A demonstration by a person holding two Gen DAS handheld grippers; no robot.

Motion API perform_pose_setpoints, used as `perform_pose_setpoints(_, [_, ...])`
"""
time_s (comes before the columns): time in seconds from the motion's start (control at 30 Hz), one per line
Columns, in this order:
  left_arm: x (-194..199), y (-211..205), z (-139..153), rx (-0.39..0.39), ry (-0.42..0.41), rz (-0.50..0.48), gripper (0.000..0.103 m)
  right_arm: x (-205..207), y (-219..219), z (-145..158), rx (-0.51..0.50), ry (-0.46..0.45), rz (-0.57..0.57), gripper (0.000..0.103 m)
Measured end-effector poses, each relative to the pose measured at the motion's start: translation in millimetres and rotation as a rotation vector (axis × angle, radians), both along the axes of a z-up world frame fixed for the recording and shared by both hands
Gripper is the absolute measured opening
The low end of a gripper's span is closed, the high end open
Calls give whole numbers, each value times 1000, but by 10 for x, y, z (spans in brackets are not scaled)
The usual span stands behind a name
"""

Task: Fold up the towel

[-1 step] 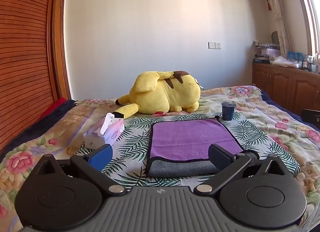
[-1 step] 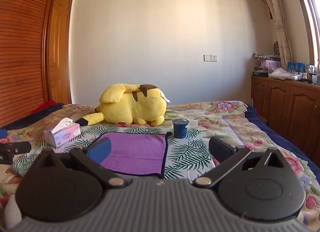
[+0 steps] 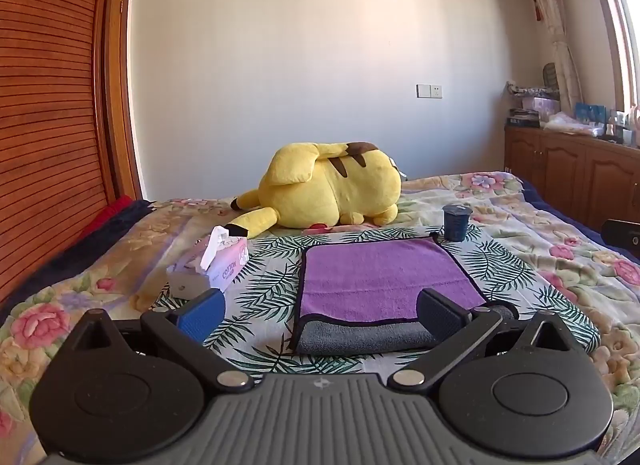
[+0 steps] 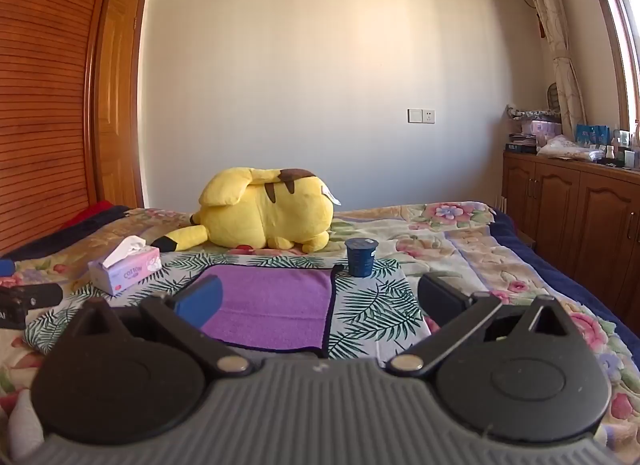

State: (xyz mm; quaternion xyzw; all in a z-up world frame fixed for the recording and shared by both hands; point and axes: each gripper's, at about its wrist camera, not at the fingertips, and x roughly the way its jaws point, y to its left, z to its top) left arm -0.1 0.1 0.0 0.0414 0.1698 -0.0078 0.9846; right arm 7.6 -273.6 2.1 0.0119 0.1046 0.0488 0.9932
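Note:
A purple towel (image 3: 384, 277) with a grey underside and dark trim lies flat on the bed; its near edge is turned over, showing a grey strip (image 3: 360, 337). It also shows in the right wrist view (image 4: 272, 305). My left gripper (image 3: 318, 315) is open and empty, hovering just before the towel's near edge. My right gripper (image 4: 318, 299) is open and empty, near the towel's near right corner. Neither gripper touches the towel.
A yellow plush toy (image 3: 328, 193) lies behind the towel. A dark blue cup (image 3: 455, 222) stands at the towel's far right corner. A tissue box (image 3: 218, 265) sits to the left. Wooden cabinets (image 4: 580, 217) stand on the right, a wooden wardrobe (image 3: 44, 145) on the left.

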Motion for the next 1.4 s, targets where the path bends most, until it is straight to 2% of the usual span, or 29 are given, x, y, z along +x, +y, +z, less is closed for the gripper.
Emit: perform_pose_setpoints(1.4, [-1,21,28,6,-14,3,87,11,22,24,-8,9,-3,103])
